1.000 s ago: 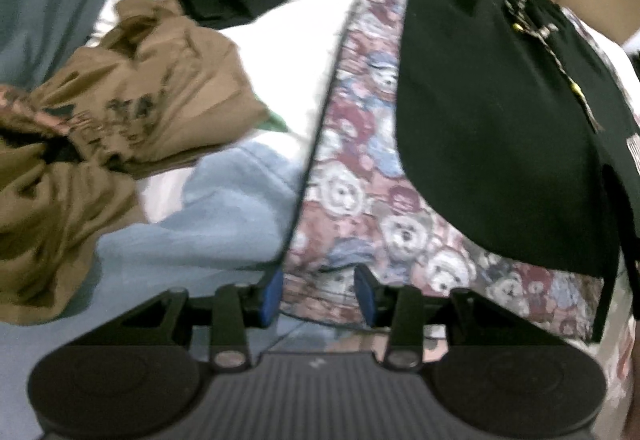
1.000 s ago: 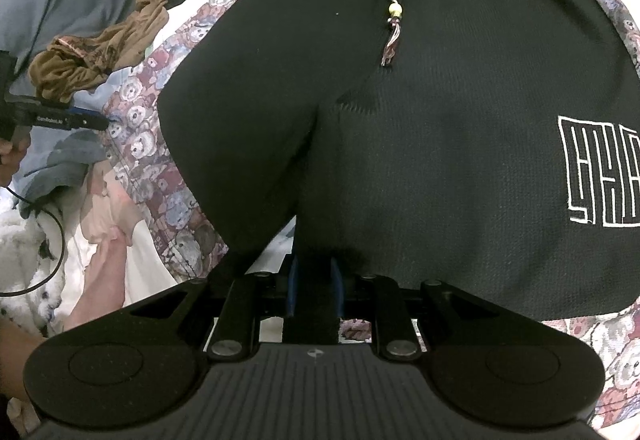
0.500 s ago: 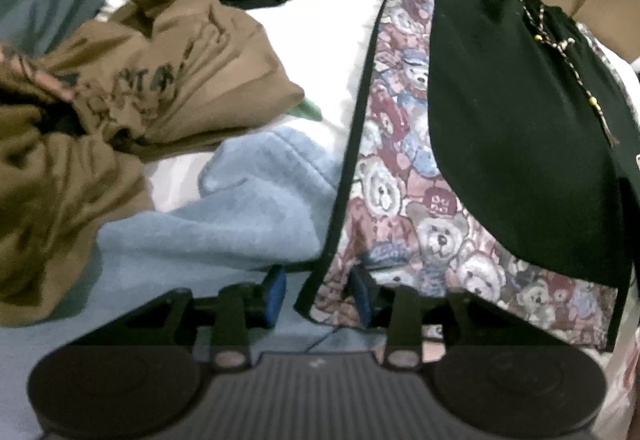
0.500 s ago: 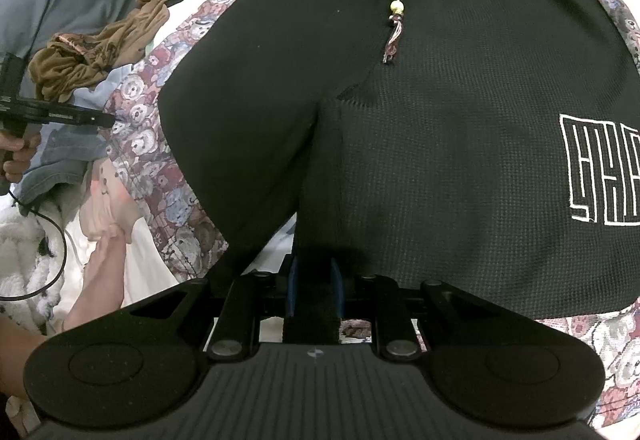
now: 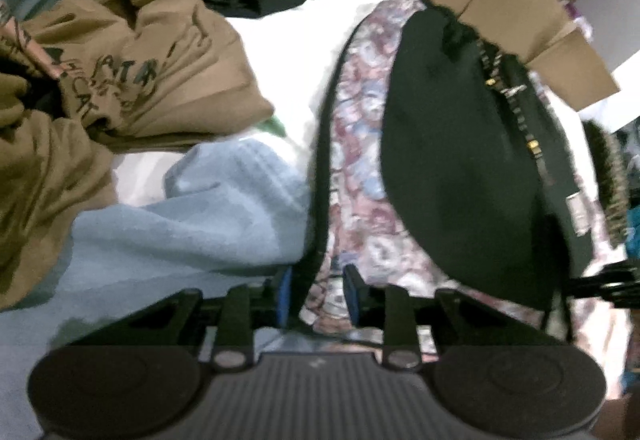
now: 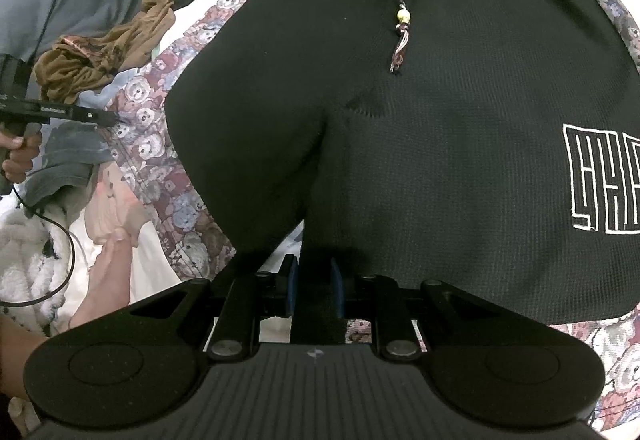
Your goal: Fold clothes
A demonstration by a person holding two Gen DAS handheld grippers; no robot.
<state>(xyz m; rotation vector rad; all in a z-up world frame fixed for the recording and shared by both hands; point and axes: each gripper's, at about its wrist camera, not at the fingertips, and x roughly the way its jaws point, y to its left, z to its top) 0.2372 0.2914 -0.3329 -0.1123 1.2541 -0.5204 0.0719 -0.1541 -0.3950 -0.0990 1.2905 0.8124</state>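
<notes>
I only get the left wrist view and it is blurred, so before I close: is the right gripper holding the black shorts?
Observer: Yes. The right gripper is shut on the bottom edge of the black shorts, where the two legs meet.
Operator: Are the shorts spread out?
Observer: Mostly flat, with the waistband at the far end. The bear-print cloth shows past them on both sides.
Operator: Any marking I cannot make out?
Observer: A white maze-like logo sits on the leg at the right of the right wrist view.
</notes>
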